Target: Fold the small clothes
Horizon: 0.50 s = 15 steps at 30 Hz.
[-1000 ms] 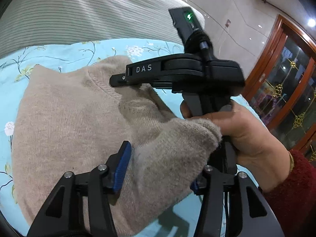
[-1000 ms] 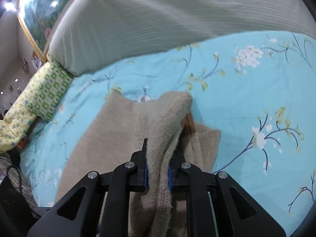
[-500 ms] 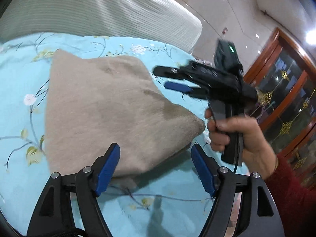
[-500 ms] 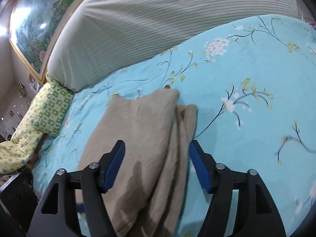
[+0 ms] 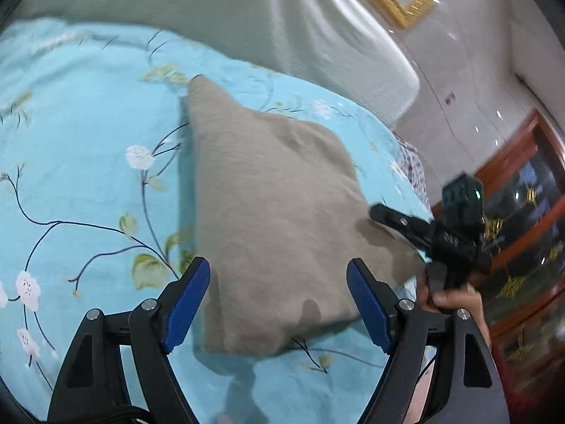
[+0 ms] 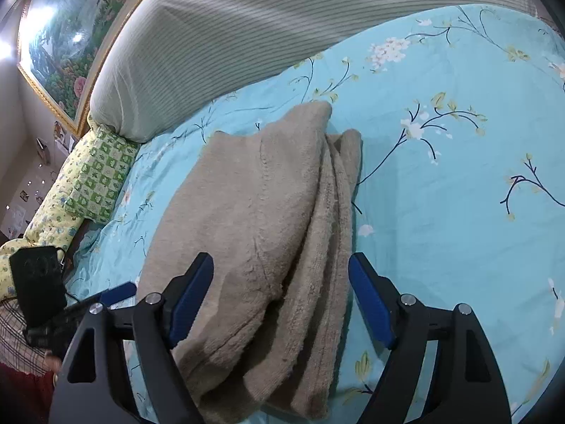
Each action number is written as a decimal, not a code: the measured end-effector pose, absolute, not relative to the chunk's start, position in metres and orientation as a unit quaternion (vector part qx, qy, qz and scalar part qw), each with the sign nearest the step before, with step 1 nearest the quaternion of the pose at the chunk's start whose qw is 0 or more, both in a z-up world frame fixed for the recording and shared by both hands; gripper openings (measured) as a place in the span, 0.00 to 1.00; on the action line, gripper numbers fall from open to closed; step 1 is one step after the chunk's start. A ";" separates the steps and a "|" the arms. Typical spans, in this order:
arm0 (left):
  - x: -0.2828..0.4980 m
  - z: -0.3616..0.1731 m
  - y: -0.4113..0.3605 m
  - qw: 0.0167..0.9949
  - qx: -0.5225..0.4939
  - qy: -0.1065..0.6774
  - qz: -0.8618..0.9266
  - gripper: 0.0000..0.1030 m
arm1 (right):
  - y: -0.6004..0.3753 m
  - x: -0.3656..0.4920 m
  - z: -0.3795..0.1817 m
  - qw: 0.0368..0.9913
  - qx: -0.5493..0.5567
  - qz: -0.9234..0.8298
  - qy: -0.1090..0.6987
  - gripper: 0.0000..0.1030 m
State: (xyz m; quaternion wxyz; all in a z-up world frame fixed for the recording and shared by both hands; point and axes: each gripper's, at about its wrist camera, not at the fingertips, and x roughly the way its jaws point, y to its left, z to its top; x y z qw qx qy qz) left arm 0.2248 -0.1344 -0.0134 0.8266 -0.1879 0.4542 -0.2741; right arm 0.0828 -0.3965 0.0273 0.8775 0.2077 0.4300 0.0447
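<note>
The bed, under a turquoise floral sheet [image 6: 441, 212], filled both views, with a grey-white striped cover [image 6: 247, 35] banked along its far side. On the sheet lay the beige knitted garment [image 6: 254, 219], folded into a compact bundle. Only the right wrist view showed its stacked layered edges along one side; the left wrist view, somewhat blurred, showed just a smooth upper face. The right wrist view alone took in a gold-framed landscape painting [image 6: 63, 46] and a green-and-yellow patterned pillow [image 6: 95, 176] beyond the bundle. The left wrist view alone showed a pale tiled wall and a red-brown wooden cabinet with glass doors [image 5: 529, 205].

The left gripper [image 5: 279, 300] hung above the near edge of the bundle, its blue-padded fingers [image 5: 187, 304] spread wide and holding nothing. The right gripper [image 6: 280, 300] sat likewise over the bundle's near end, fingers [image 6: 370, 304] apart and clear of the cloth. In the left wrist view the right gripper appeared at the bundle's far corner, gripped by the person's right hand [image 5: 455, 300]. In the right wrist view part of the left gripper showed at the lower left edge.
</note>
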 end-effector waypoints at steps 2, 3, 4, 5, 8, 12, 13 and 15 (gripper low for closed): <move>0.237 -0.019 -0.129 0.819 -0.205 0.462 -0.272 0.78 | -0.397 0.087 0.026 0.876 0.210 0.048 0.432 0.77; 0.240 -0.020 -0.127 0.816 -0.212 0.465 -0.270 0.78 | -0.397 0.090 0.025 0.875 0.210 0.049 0.434 0.77; 0.249 -0.023 -0.124 0.812 -0.224 0.466 -0.271 0.78 | -0.398 0.093 0.023 0.873 0.211 0.049 0.436 0.78; 0.256 -0.027 -0.123 0.806 -0.233 0.468 -0.276 0.78 | -0.398 0.095 0.021 0.872 0.211 0.050 0.438 0.78; 0.280 -0.039 -0.124 0.789 -0.250 0.485 -0.282 0.78 | -0.405 0.105 0.014 0.866 0.227 0.052 0.443 0.78; 0.311 -0.068 -0.129 0.759 -0.268 0.520 -0.287 0.79 | -0.413 0.116 0.002 0.853 0.259 0.060 0.449 0.78; 0.317 -0.076 -0.129 0.747 -0.280 0.528 -0.292 0.86 | -0.414 0.119 -0.001 0.849 0.265 0.060 0.453 0.78; 0.327 -0.089 -0.128 0.730 -0.307 0.530 -0.303 0.87 | -0.417 0.126 -0.009 0.839 0.279 0.066 0.463 0.78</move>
